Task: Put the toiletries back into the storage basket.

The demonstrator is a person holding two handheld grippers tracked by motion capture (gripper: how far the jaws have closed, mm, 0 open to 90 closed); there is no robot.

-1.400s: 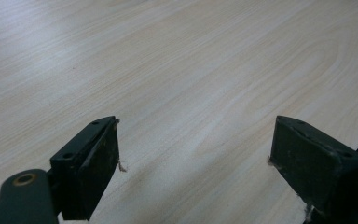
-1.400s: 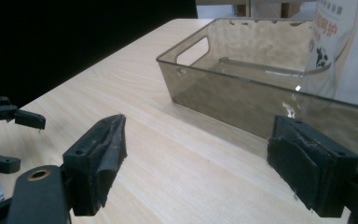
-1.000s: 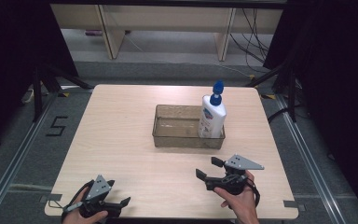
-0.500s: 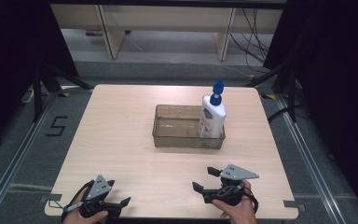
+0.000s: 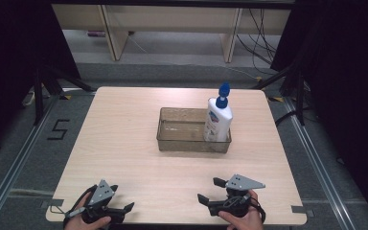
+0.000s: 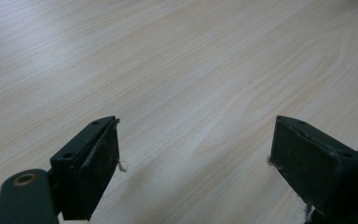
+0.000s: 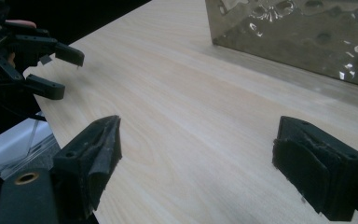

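At the near edge of the table (image 5: 124, 143), the left gripper (image 5: 123, 209) rests with jaws spread, nothing between them; the right gripper (image 5: 210, 190) has just been opening, its jaws wide and empty. The bottle (image 5: 218, 120) stands upright in the right end of the clear bin (image 5: 182, 143), well apart from both.

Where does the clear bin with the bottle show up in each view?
High view: clear bin at table centre, lotion bottle upright in its right end.
Left gripper view: not in it.
Right gripper view: the bin's wall at the top right.
Shared landmark: pale wood tabletop.
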